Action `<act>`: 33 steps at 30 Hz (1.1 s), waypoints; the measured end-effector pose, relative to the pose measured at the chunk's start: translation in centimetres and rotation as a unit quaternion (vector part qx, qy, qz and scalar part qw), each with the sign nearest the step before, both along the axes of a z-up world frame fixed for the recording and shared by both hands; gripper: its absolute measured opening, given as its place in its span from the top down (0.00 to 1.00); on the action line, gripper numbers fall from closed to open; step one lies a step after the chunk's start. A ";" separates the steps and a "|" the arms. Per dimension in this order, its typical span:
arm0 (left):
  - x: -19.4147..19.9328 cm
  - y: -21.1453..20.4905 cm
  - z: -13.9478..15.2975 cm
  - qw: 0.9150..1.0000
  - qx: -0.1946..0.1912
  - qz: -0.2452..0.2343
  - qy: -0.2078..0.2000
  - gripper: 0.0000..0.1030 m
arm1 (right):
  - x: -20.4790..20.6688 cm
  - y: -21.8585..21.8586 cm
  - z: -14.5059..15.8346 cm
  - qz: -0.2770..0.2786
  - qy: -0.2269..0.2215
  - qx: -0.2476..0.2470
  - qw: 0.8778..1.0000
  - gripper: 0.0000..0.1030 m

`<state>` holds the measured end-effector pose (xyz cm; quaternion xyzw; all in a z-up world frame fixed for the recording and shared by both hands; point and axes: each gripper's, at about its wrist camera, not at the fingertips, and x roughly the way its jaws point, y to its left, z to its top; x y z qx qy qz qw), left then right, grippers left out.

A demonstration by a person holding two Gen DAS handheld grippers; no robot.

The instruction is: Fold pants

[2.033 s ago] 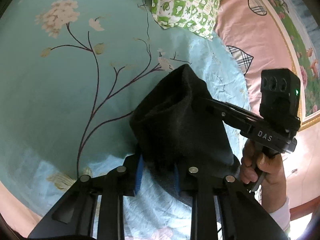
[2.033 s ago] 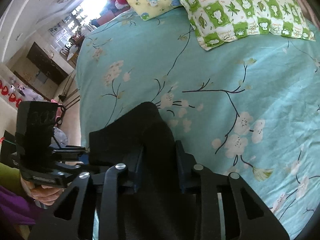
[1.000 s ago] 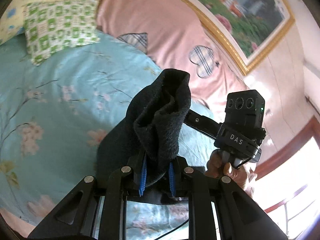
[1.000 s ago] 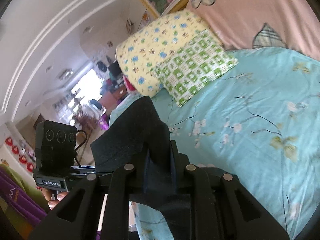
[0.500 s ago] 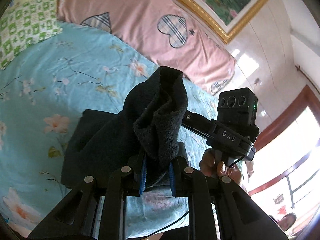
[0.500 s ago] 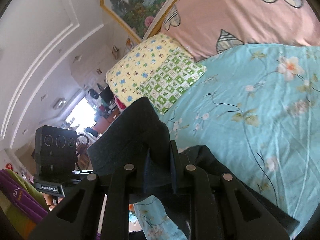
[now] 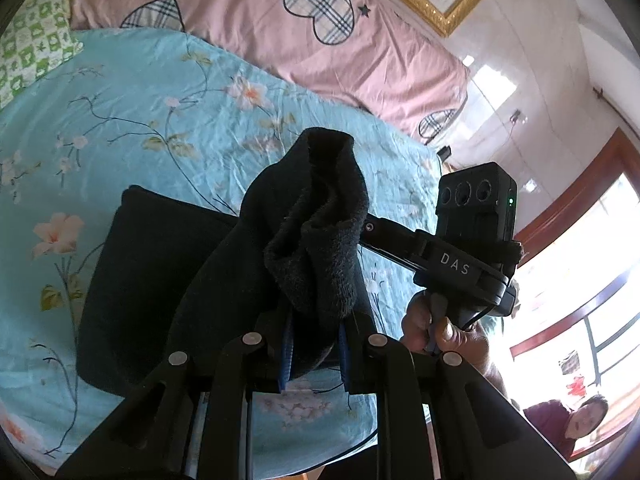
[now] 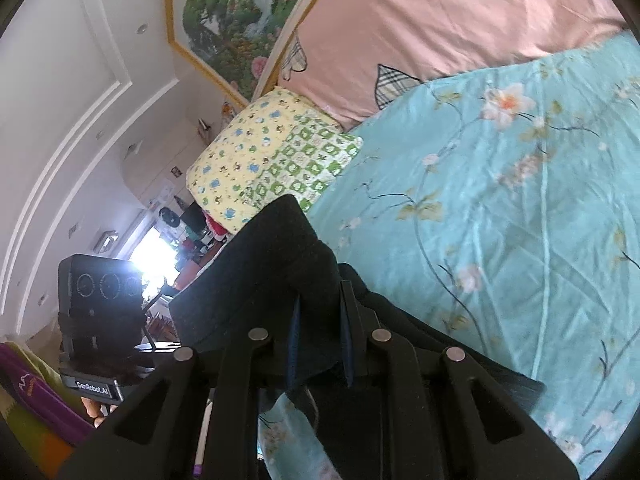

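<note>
A: From the left camera, what do you see?

B: The left hand-held gripper (image 7: 314, 350) is clenched on a bunch of the dark pants (image 7: 316, 216); the fabric sticks up between its blue pads (image 7: 285, 354). The rest of the pants lies folded on the bed (image 7: 160, 92), a dark slab to the left. Further right is the right hand-held gripper (image 7: 366, 227), its tip buried in the same cloth, with a hand (image 7: 436, 330) around its handle. A pink headboard cover (image 7: 248, 8) with plaid hearts runs along behind.

A: And the right camera?

B: There the right hand-held gripper (image 8: 320, 340) is clamped on another raised fold of the pants (image 8: 280, 272), above the bed's (image 8: 520, 200) near edge. The left one's body shows at far left, but its tip is hidden. Two pillows (image 8: 264, 160), yellow and green-checked, sit by the headboard, under a framed painting (image 8: 240, 12).
</note>
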<state>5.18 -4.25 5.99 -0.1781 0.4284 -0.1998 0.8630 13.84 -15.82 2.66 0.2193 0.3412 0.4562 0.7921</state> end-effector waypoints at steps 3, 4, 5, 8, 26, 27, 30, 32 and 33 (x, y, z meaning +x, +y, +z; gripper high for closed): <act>0.2 -1.1 -0.4 1.000 0.012 -0.007 -0.002 0.83 | -0.1 -1.0 -0.6 -0.006 0.004 0.003 1.000 0.81; 0.4 -1.4 -0.5 1.000 0.016 -0.008 -0.003 0.83 | -0.1 -1.3 -0.8 -0.008 0.005 0.005 1.000 0.81; 0.6 -1.8 -0.8 1.000 0.020 -0.011 -0.003 0.83 | -0.1 -1.6 -1.1 -0.012 0.008 0.006 1.000 0.81; 1.0 -2.5 -1.6 1.000 0.026 -0.013 0.002 0.83 | 0.1 -2.2 -1.8 -0.020 0.015 0.004 1.000 0.81; 1.4 -4.3 -3.2 0.999 0.030 -0.043 -0.011 0.68 | -0.7 -4.3 -3.0 -0.072 0.029 -0.050 0.996 0.74; 1.3 -4.5 -3.3 0.998 0.031 -0.050 -0.013 0.64 | -1.0 -4.4 -2.9 -0.082 0.027 -0.060 0.994 0.74; 0.8 -5.2 -3.2 0.997 0.036 -0.068 -0.022 0.53 | -1.8 -5.5 -2.5 -0.110 0.026 -0.070 0.991 0.70; 0.4 -5.5 -3.1 0.996 0.038 -0.075 -0.028 0.52 | -2.4 -6.3 -2.2 -0.135 0.024 -0.080 0.987 0.60; 0.2 -5.6 -3.1 0.996 0.039 -0.080 -0.032 0.50 | -2.7 -6.7 -2.1 -0.148 0.025 -0.085 0.985 0.53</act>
